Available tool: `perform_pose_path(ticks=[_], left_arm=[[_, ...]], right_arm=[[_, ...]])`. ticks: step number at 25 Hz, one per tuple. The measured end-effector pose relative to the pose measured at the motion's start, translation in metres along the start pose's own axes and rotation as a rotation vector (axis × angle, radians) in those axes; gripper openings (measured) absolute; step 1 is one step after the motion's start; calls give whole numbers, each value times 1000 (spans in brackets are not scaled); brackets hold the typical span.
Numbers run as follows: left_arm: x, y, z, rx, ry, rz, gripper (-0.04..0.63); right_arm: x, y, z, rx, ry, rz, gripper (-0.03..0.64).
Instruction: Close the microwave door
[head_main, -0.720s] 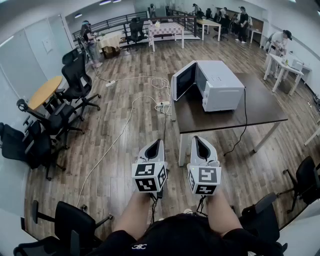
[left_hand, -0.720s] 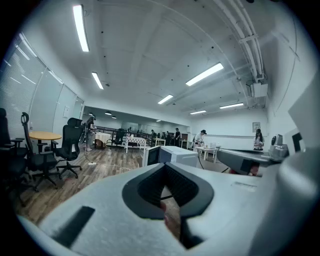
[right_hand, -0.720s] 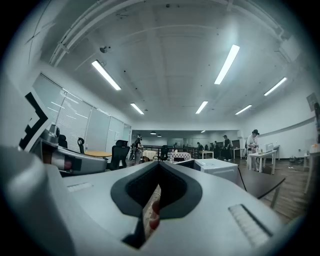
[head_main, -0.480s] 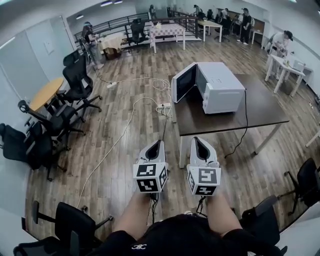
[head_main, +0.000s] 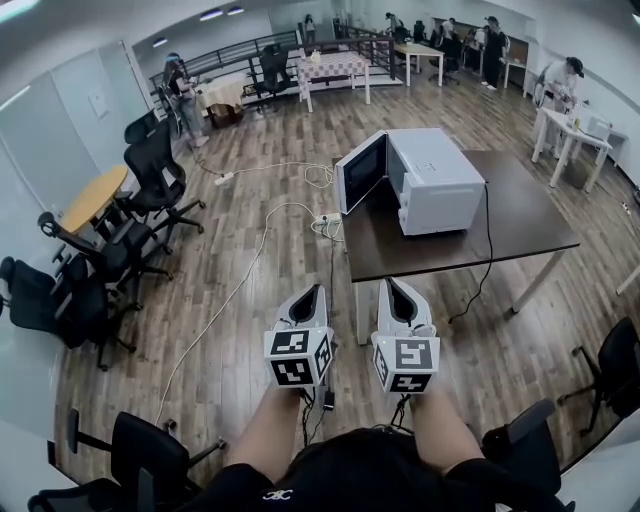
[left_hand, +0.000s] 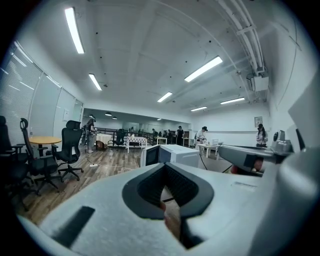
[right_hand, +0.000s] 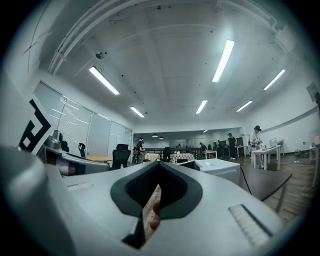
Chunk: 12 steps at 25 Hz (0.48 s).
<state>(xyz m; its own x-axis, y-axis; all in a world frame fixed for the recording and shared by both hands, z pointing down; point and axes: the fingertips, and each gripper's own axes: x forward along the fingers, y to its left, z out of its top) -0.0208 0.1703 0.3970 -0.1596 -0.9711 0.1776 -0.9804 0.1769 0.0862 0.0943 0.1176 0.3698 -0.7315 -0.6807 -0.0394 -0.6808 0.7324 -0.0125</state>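
A white microwave (head_main: 432, 180) stands on the dark brown table (head_main: 505, 232) ahead of me. Its door (head_main: 360, 172) hangs open to the left, with the dark window facing me. Both grippers are held side by side in front of my body, well short of the table. The left gripper (head_main: 308, 294) is shut with nothing in it, and the right gripper (head_main: 396, 289) is shut and empty too. In the left gripper view the microwave (left_hand: 175, 154) shows far off beyond the left gripper (left_hand: 165, 167). In the right gripper view the microwave (right_hand: 218, 168) lies right of the right gripper (right_hand: 159, 165).
White cables (head_main: 262, 232) and a power strip (head_main: 326, 213) lie on the wooden floor left of the table. Black office chairs (head_main: 150, 170) and a round table (head_main: 92, 195) stand at the left. Another chair (head_main: 612, 362) is at the right. People stand at the far end.
I have come a little closer to the table, so the microwave looks slightly larger and nearer. Both grippers keep their places in front of me, still shut.
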Motion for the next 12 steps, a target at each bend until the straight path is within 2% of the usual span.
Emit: perform_pose_path(ticks=[12], left_arm=[[33, -41, -9, -1, 4, 19, 8]], right_arm=[[6, -52, -7, 14, 7, 32, 9]])
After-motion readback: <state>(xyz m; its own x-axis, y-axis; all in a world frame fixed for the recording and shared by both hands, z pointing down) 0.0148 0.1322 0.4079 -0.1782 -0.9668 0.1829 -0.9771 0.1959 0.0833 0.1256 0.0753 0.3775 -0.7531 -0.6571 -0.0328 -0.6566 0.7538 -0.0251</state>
